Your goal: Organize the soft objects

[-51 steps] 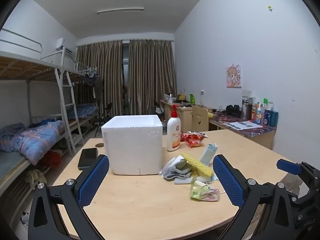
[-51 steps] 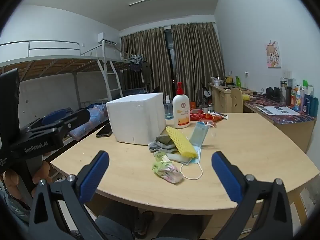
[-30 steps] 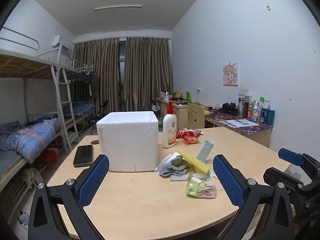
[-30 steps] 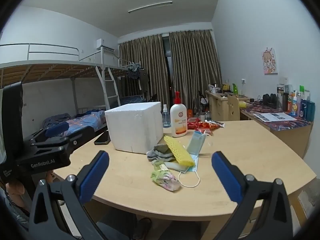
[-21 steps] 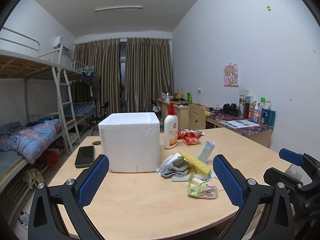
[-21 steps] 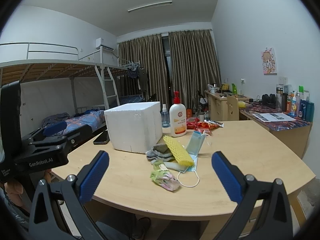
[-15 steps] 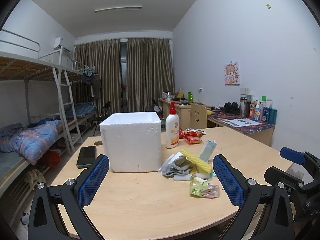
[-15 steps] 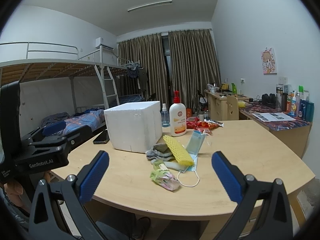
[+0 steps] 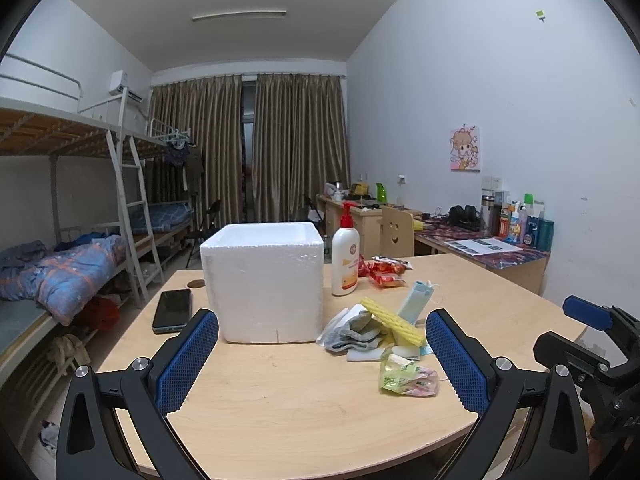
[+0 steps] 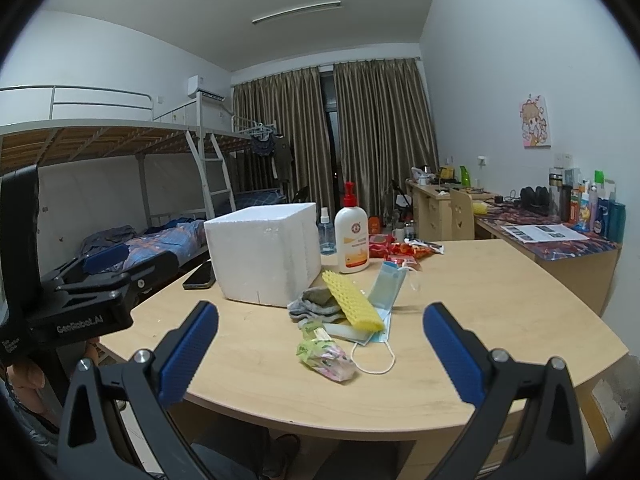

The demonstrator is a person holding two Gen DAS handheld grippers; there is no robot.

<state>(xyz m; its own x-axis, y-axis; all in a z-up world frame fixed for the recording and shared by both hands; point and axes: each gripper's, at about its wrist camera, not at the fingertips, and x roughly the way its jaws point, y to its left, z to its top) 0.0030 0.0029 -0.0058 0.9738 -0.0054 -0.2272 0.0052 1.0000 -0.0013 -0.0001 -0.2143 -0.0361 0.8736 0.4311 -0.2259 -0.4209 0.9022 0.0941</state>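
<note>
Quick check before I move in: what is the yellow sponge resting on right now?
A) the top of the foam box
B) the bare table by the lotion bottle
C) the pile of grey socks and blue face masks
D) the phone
C: the yellow sponge lies tilted across the grey socks and the blue face masks, beside the foam box, not on it; both claws are open and hold nothing.
</note>
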